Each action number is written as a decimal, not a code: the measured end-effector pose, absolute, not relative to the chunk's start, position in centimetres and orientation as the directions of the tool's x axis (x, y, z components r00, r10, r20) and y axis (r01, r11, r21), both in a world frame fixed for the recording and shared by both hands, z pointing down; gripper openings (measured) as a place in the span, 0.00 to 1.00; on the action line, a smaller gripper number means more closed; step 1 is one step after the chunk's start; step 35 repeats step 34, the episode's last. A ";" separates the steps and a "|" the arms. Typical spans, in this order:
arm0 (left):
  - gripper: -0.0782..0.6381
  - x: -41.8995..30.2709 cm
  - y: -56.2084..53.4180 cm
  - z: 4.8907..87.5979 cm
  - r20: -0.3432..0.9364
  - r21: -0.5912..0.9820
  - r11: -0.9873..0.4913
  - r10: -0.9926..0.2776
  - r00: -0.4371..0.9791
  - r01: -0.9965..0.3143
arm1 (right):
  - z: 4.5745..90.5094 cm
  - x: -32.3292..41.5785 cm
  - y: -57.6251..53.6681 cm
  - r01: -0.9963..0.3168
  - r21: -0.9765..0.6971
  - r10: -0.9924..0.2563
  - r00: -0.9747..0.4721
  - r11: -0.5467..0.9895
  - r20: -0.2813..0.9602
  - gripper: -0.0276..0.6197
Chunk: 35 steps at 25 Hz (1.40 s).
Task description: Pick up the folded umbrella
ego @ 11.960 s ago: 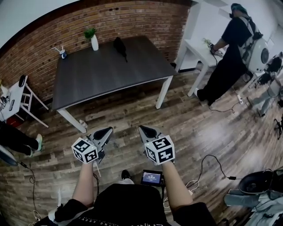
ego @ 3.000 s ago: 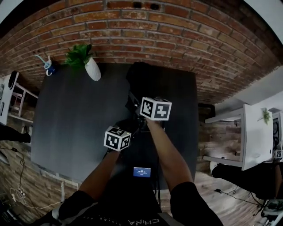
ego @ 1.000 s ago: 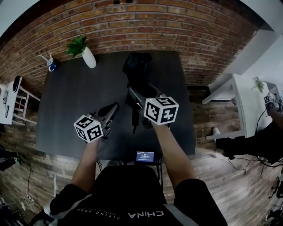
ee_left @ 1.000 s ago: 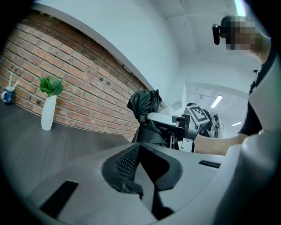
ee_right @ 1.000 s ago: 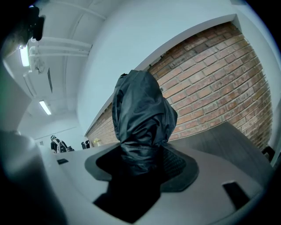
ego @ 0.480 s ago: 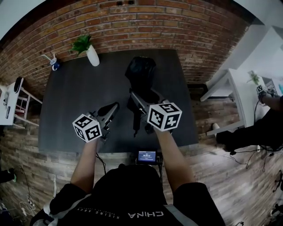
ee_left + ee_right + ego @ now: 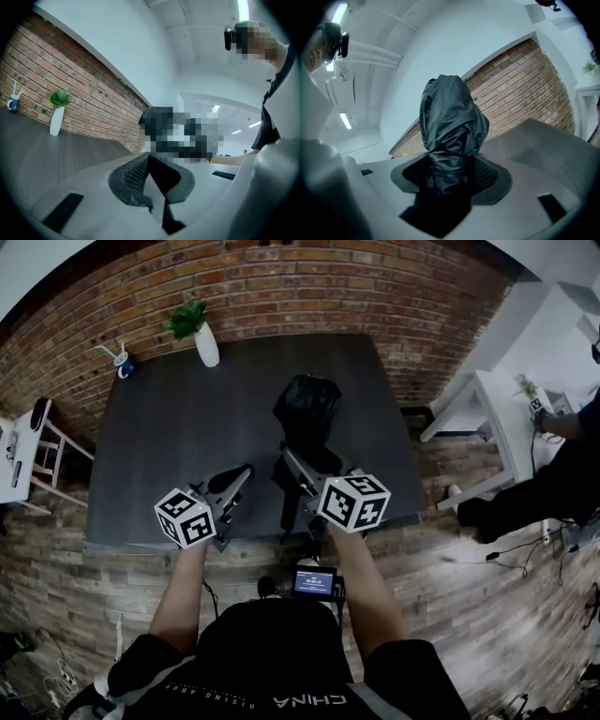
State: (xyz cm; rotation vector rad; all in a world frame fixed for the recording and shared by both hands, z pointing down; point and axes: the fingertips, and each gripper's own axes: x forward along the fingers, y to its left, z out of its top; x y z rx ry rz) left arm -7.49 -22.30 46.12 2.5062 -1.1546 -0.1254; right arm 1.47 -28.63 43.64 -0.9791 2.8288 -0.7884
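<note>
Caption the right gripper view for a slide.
Right gripper shut on a folded black fabric umbrella, with dark grey table and brick wall behind.

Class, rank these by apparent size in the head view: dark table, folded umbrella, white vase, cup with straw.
1. dark table
2. folded umbrella, held nearer the camera, so it may look larger than it is
3. white vase
4. cup, slightly smaller

Black shirt point(image 7: 272, 643), white lettering point(image 7: 305, 700), grey tools point(image 7: 242, 472) point(image 7: 292, 463) with marker cubes point(image 7: 185, 517)

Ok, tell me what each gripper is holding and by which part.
Right gripper: the folded umbrella, jaws clamped on its gathered fabric, bulkier end sticking out beyond. Left gripper: shut, holding nothing.
</note>
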 end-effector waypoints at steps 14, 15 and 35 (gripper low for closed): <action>0.11 -4.2 -19.5 45.6 0.060 0.396 -0.600 -0.739 0.672 -0.695 | 42.2 4.1 -24.8 -0.541 -0.507 -0.581 -0.809 0.671 0.094 0.46; 0.11 -3.9 -19.7 45.5 0.060 0.394 -0.599 -0.741 0.669 -0.698 | 42.0 4.3 -25.0 -0.539 -0.500 -0.577 -0.812 0.678 0.093 0.46; 0.11 -0.5 -21.4 44.9 0.065 0.376 -0.571 -0.770 0.635 -0.730 | 40.9 7.3 -26.8 -0.506 -0.482 -0.537 -0.839 0.715 0.084 0.46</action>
